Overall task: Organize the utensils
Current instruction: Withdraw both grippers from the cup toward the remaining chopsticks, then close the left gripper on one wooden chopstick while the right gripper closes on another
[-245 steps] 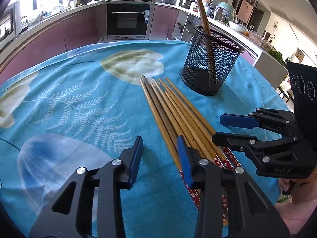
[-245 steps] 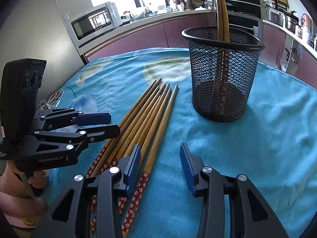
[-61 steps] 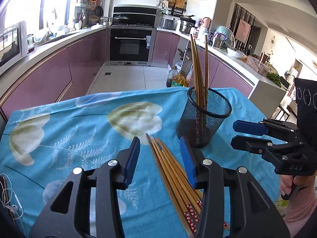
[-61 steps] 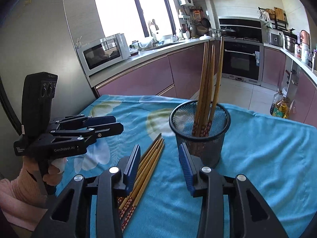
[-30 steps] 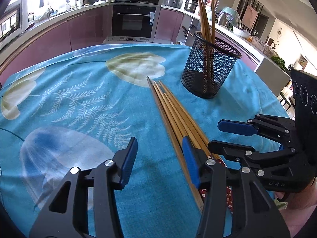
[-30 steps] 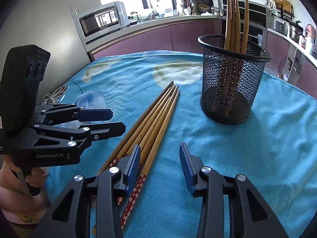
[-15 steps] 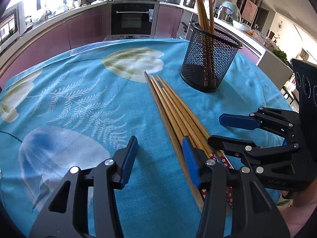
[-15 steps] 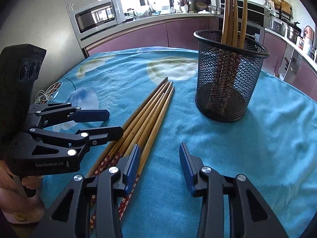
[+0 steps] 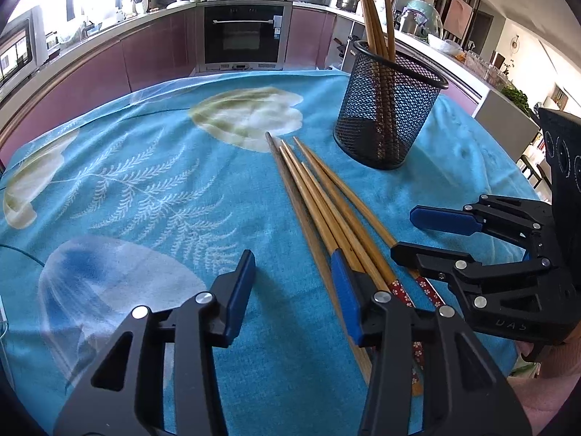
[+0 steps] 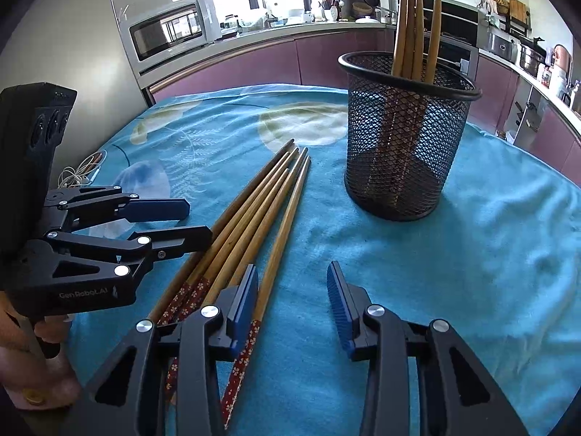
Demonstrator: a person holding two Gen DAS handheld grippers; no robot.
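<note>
Several wooden chopsticks with red patterned ends lie side by side on the blue tablecloth; they also show in the right wrist view. A black mesh holder stands upright behind them with several chopsticks in it, and shows in the right wrist view. My left gripper is open and empty, low over the left edge of the bundle's thick ends. My right gripper is open and empty, low over the bundle's right edge; it also shows in the left wrist view.
The table has a blue leaf-print cloth. A white cable lies at its left edge. Kitchen counters, an oven and a microwave stand beyond the table.
Both grippers have moved down and slightly closer to the chopsticks on the cloth. Over the longer span, more chopsticks stand in the holder and fewer lie on the cloth.
</note>
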